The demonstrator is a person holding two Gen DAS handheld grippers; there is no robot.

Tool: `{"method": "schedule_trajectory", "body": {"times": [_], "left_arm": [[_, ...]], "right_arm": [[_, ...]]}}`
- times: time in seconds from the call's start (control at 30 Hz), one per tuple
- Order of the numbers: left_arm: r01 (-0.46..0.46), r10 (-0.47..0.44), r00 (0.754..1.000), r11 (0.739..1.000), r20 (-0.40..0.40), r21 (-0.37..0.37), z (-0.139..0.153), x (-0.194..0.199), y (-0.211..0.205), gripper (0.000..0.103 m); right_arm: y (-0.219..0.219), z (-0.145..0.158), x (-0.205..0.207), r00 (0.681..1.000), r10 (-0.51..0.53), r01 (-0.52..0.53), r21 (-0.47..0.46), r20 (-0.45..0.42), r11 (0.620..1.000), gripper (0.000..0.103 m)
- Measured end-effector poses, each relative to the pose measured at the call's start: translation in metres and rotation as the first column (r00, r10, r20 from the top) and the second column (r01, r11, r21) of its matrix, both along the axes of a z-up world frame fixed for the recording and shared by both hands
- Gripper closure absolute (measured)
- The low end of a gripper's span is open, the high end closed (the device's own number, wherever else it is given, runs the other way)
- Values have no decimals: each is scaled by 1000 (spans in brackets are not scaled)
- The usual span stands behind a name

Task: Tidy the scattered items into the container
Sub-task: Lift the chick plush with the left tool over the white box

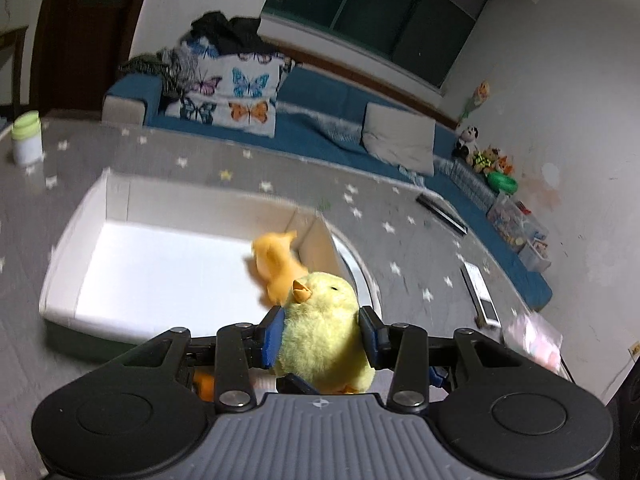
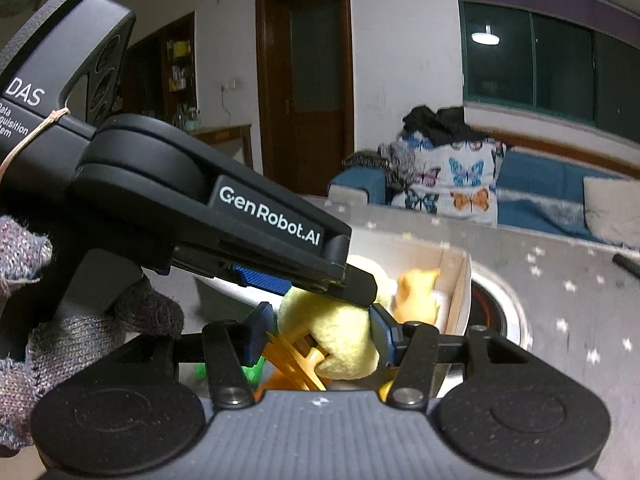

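Observation:
My left gripper (image 1: 322, 330) is shut on a yellow plush chick (image 1: 324, 328) with an orange beak, held just above the near right corner of the white box (image 1: 116, 196). An orange plush toy (image 1: 276, 266), blurred, is in the box's right end. In the right wrist view the same chick (image 2: 340, 328) sits between the fingers of my right gripper (image 2: 320, 332), with its orange feet (image 2: 296, 364) hanging down; the left gripper's body (image 2: 248, 220) crosses over it from the upper left. The orange toy (image 2: 416, 292) shows in the box (image 2: 460, 280) beyond.
The box stands on a grey star-patterned table (image 1: 280, 172). A white jar with a green lid (image 1: 27, 138) is at the far left. A phone (image 1: 490, 312), a black remote (image 1: 440, 212) and a pink packet (image 1: 536, 340) lie to the right. A blue sofa (image 1: 320, 120) runs behind.

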State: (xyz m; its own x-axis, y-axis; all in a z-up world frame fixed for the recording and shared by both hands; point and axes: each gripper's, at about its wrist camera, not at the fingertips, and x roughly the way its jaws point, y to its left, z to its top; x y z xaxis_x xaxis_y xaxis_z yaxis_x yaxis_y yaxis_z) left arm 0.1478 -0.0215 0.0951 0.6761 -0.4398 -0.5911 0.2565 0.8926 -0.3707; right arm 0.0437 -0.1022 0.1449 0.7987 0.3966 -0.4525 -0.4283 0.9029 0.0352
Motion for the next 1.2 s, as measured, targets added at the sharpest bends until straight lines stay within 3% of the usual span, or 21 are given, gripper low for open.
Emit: {"method": "schedule_trajectory", "body": {"times": [0.27, 0.63, 1.2], "left_arm": [[-32, 32, 999, 999, -29, -11, -4, 58, 5, 60], [-60, 55, 986, 998, -156, -30, -49, 129, 16, 60], [-78, 64, 968, 996, -245, -51, -83, 149, 27, 61]], "right_arm": [[6, 5, 54, 1000, 23, -23, -3, 10, 1000, 50], [16, -33, 136, 992, 35, -37, -16, -120, 999, 50], [35, -65, 159, 978, 28, -47, -86, -205, 995, 50]]}}
